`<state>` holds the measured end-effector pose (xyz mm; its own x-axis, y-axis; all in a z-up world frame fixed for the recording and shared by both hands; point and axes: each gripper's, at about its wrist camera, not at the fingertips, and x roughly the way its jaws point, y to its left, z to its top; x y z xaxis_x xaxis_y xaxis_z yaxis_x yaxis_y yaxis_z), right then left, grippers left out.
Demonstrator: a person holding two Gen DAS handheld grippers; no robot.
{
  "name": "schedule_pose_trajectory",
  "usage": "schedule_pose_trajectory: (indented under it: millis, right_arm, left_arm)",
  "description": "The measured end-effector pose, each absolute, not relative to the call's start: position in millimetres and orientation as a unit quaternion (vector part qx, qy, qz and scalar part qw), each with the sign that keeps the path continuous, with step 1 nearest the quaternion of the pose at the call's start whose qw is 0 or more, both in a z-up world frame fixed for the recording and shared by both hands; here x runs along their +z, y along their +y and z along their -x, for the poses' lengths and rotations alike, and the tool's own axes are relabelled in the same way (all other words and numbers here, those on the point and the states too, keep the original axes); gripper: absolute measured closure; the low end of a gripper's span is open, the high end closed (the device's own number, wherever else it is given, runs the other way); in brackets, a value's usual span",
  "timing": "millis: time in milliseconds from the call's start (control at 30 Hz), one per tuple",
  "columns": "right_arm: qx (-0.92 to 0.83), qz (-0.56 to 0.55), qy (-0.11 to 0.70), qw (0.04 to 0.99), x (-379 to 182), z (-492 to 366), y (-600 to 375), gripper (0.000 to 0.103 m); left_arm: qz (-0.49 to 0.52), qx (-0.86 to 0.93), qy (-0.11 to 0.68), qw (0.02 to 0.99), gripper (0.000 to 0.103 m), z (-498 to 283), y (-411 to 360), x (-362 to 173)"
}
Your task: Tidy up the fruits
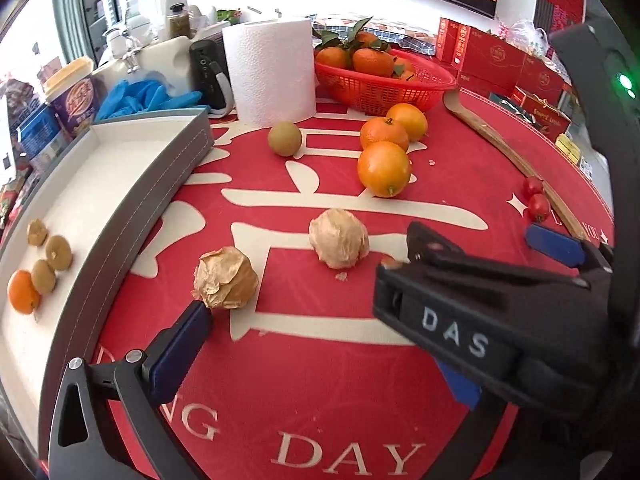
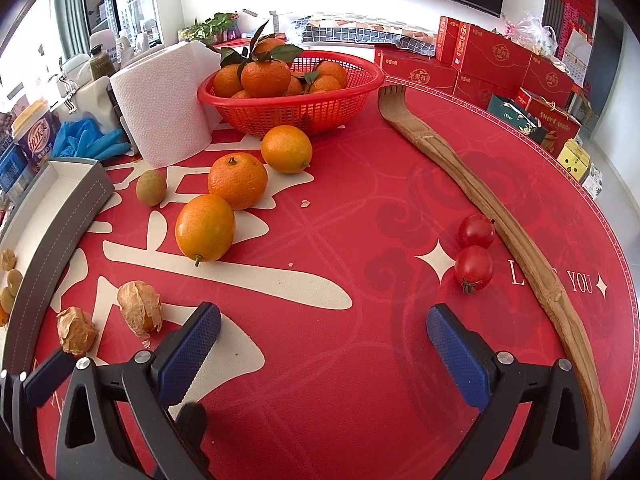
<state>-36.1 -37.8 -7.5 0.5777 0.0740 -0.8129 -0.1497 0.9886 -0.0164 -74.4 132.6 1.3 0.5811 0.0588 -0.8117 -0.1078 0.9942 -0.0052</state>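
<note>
A: Biggest first. You've got a round red table mat (image 2: 360, 208) with cream lettering under everything. What's on your left?

B: A grey tray (image 1: 132, 184) with a white floor at the mat's left edge. In it sit one small orange fruit (image 1: 23, 291) and four little tan-green fruits (image 1: 48, 256), clustered at the near end.

A: Back of the mat?

B: A red plastic basket (image 2: 296, 108) piled with leafy mandarins (image 2: 266, 76), a paper towel roll (image 2: 160, 104) just left of it, and a curved wooden stick (image 2: 500, 216) running down the right side.

A: Your grippers?

B: Your right gripper (image 2: 324, 340) hangs above bare mat, jaws wide apart, holding nothing. Your left gripper (image 1: 320, 344): only the left blue finger (image 1: 180, 348) shows clearly, its tip touching a husk; the right gripper's body covers the other side. Jaws look spread, nothing clamped.

A: Loose fruit?

B: Three oranges (image 2: 238, 180) in a touching diagonal line below the basket. A green-brown kiwi-like fruit (image 2: 151, 187) just left of them. Two papery husked physalis (image 1: 226, 280) near the tray wall, apart from each other. Two cherry tomatoes (image 2: 474, 250) touching, just beside the stick.
</note>
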Motion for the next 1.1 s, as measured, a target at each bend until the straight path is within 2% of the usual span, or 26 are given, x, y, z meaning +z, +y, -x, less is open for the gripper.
schedule_pose_trajectory:
  millis: [1100]
  right_arm:
    - [0.043,0.03,0.456,0.889,-7,26,-43,0.0]
  left_arm:
    - [0.039,0.071,0.454,0.887,0.0,52,134,1]
